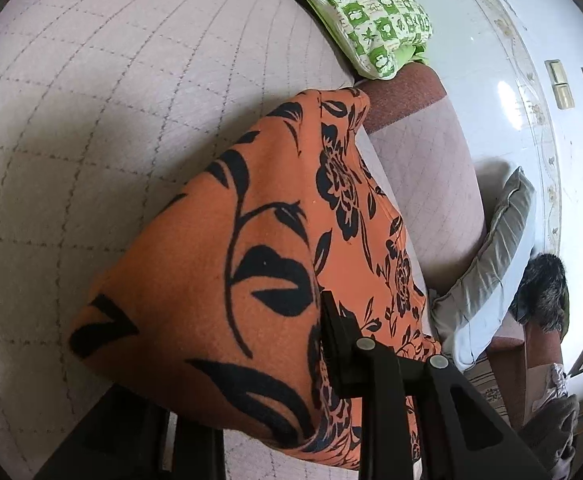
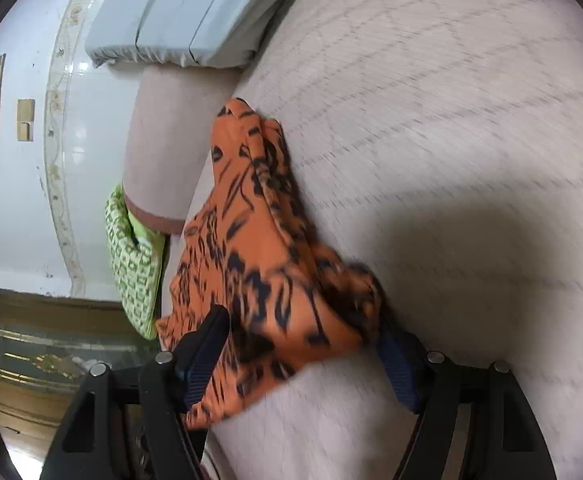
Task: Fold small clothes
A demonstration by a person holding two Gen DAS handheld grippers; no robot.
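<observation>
Right gripper (image 2: 303, 356): the jaws stand wide apart. The orange garment (image 2: 259, 264), printed with black flowers and leaves, lies bunched in the gap between the two fingers; the left finger (image 2: 205, 344) sits at the cloth's near edge and the right finger (image 2: 399, 372) at the opposite edge, partly covered by a fold. Neither pad appears to press the cloth, though the picture is blurred here. From the jaws the garment's long axis runs away and slightly to the left, narrowing to a point at its far end.

Left gripper (image 1: 323, 340): only one finger (image 1: 339, 344) shows clearly; the other is hidden under the cloth. The jaws appear narrowly set with a fold of the same orange garment (image 1: 219, 248) between them. The cloth drapes up and over the jaw line, and its long axis runs forward and to the right, ending at the far edge of the surface.

Support: the garment rests on one pale quilted cover (image 1: 91, 120) with a stitched grid, extending beyond both sets of jaws.

Count: one garment, two grippers. Beyond the left jaws, one green-and-white patterned cushion (image 1: 367, 12) lies past the garment's far tip; to their right, one grey pillow (image 1: 491, 256). Beyond the right jaws, one folded pale blue bundle (image 2: 187, 12) lies farthest off. No containers are seen.
</observation>
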